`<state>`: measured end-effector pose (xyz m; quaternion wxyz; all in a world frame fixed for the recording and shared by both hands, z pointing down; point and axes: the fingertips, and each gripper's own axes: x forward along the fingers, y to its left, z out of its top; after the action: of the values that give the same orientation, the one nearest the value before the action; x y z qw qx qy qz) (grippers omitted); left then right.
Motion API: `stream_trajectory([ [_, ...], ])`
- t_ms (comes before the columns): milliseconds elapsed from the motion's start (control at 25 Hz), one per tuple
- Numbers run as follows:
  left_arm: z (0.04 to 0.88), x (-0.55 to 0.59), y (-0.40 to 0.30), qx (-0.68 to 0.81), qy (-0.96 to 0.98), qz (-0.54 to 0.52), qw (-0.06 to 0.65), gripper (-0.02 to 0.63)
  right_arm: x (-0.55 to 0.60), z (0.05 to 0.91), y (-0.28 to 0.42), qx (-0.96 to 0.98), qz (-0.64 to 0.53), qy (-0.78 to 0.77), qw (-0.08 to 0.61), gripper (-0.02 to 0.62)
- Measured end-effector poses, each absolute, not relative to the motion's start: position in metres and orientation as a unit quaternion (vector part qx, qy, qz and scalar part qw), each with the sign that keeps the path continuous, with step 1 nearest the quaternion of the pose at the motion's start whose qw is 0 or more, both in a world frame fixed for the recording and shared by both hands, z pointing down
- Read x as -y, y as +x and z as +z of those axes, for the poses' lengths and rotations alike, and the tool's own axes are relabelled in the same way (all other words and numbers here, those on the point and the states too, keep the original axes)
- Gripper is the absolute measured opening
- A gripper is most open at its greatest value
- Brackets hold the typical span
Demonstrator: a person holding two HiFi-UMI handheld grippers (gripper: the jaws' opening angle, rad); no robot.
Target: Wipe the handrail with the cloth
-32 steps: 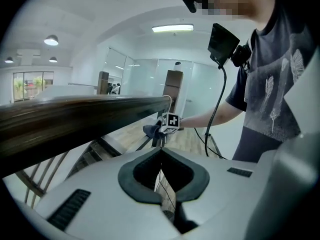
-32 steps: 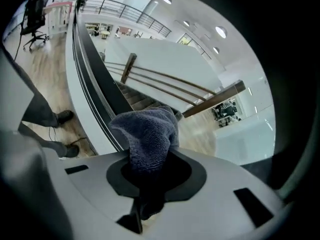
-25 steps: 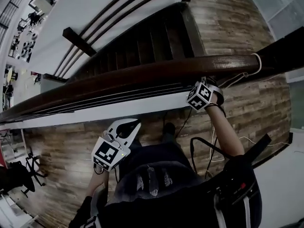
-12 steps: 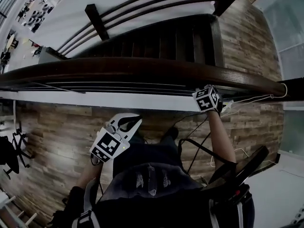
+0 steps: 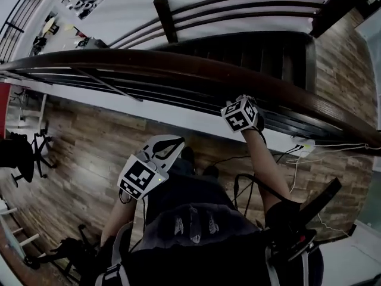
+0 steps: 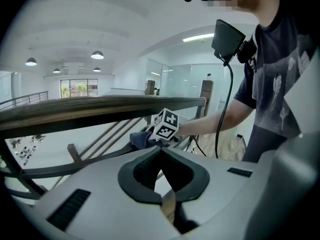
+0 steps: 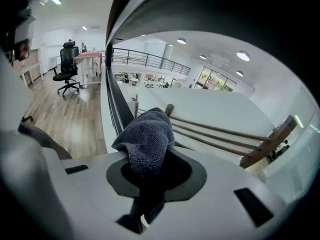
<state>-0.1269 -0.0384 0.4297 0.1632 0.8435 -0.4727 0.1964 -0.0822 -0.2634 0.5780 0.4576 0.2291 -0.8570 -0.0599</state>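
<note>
Handrail (image 5: 178, 64) look: dark brown wood, smooth rounded top, faint sheen along the crest.
Handrail pose: one long, gentle curve across the head view, from the upper left down to the right edge; seen from below as a broad dark arc (image 7: 210, 9) in the right gripper view.
Cloth (image 7: 146, 134) look: dark grey-blue terry, bunched into a soft rounded lump.
Cloth hold: pinched between the jaws of the right gripper (image 7: 152, 160), bulk bulging forward past the tips, a tail trailing back into the throat.
Cloth place: just beneath the handrail's near side; touching the wood or not, unclear.
Cloth from the left gripper view: small dark wad (image 6: 140, 138) below the rail.
</note>
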Motion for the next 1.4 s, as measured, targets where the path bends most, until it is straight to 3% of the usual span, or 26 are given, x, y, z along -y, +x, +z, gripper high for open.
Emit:
stream_trajectory([
  [160, 0.45, 0.021, -0.174, 0.484, 0.835, 0.204, 0.164, 0.008, 0.249, 0.594, -0.153, 0.858, -0.078, 0.191, 0.47, 0.051],
  [720, 0.469, -0.01, -0.434, 0.463, 0.847, 0.174, 0.197, 0.008, 0.18, 0.598, -0.393, 0.785, -0.226, 0.1, 0.569, 0.051],
  [1080, 0.481, -0.052, -0.501, 0.509, 0.818, 0.131, 0.235, 0.008, 0.138, 0.598, -0.543, 0.777, -0.295, 0.025, 0.556, 0.051],
  [1400, 0.488, -0.088, -0.555, 0.551, 0.789, 0.113, 0.247, 0.008, 0.116, 0.6, -0.624, 0.765, -0.334, -0.004, 0.55, 0.048],
])
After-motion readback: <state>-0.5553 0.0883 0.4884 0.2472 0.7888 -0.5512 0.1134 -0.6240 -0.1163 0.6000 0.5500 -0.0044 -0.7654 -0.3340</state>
